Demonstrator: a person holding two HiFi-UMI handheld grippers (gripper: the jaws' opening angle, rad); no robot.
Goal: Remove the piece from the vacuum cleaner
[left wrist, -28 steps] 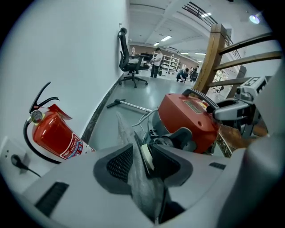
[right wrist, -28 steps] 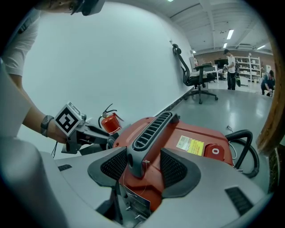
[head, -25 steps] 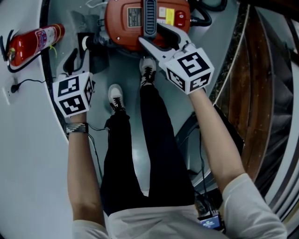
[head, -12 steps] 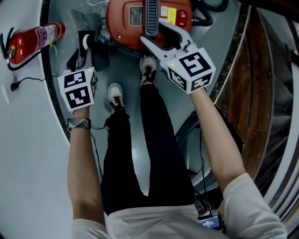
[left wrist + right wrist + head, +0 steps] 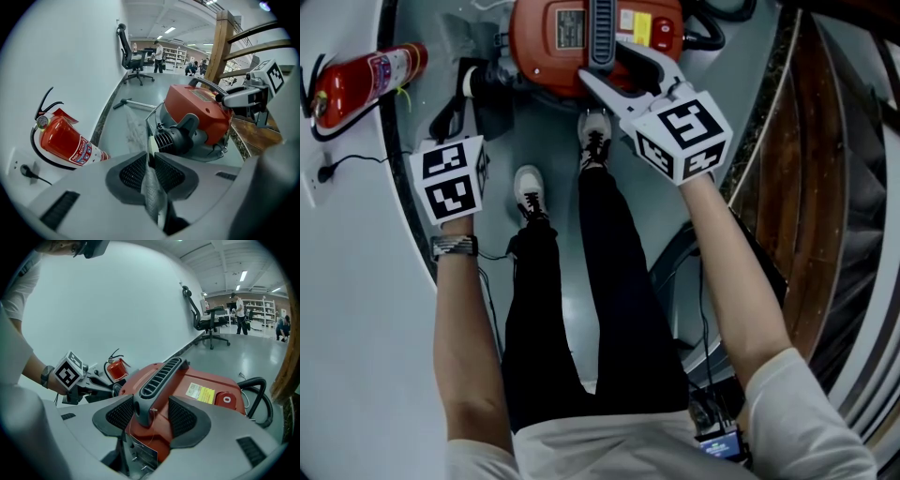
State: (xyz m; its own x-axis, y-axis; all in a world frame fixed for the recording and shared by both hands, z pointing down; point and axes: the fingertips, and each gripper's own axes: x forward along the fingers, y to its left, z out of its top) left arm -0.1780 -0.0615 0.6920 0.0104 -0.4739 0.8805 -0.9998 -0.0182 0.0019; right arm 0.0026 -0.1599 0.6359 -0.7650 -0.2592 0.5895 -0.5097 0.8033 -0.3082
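The red vacuum cleaner [image 5: 553,37] stands on the floor ahead of the person's feet. In the left gripper view a thin grey piece [image 5: 152,192] stands edge-on between the pads and runs up toward the vacuum's black side inlet [image 5: 176,136]. My left gripper [image 5: 150,161] is closing, and its pads press on that piece. In the head view the left gripper [image 5: 464,94] reaches the vacuum's left side. My right gripper [image 5: 151,414] straddles the grey carry handle [image 5: 157,378]. Its left pad touches the handle, and a gap shows at the right pad.
A red fire extinguisher [image 5: 366,84] lies by the white wall, with a socket and cable [image 5: 328,173] near it. A black hose [image 5: 255,390] loops off the vacuum's right side. A wooden stair railing [image 5: 806,187] is on the right. An office chair [image 5: 133,56] stands far off.
The left gripper's jaws have come together round the thin piece beside the vacuum, and its cube has shifted slightly toward the vacuum. The right gripper has stayed at the handle.
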